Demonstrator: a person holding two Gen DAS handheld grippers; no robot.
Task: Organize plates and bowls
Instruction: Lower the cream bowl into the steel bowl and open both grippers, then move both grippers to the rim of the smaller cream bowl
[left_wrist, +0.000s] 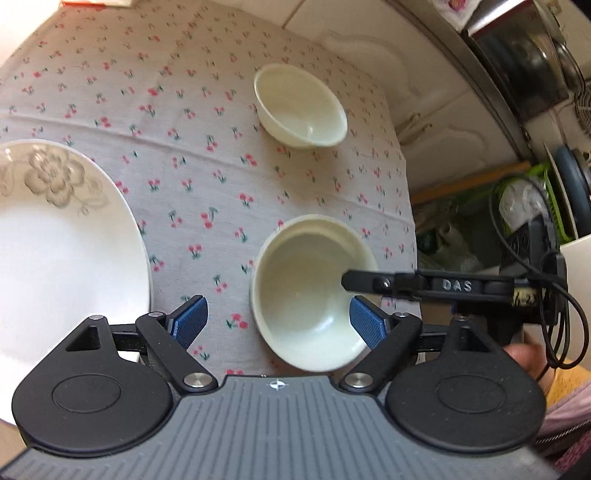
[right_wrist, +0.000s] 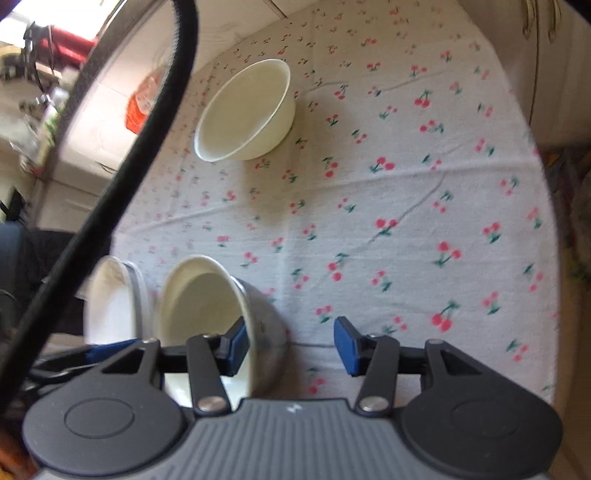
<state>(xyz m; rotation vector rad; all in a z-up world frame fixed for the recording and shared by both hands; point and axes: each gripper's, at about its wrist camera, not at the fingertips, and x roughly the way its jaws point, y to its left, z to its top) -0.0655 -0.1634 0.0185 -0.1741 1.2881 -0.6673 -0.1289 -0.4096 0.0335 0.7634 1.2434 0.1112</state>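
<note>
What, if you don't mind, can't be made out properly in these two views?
- Left wrist view: the plate runs off the left edge and under the left gripper.
- Right wrist view: the near bowl is partly behind a finger; the cable hides the room at left.

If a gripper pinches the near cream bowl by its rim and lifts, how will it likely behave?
The near bowl looks rigid, so it should not flex. Its glossy surface may slip between the pads. A rim pinch is off-centre, so it would probably tilt, and if ceramic it could chip on the table.

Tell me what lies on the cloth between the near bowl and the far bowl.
Nothing: between the near bowl and the far bowl only bare cherry-print tablecloth shows, in the left wrist view.
</note>
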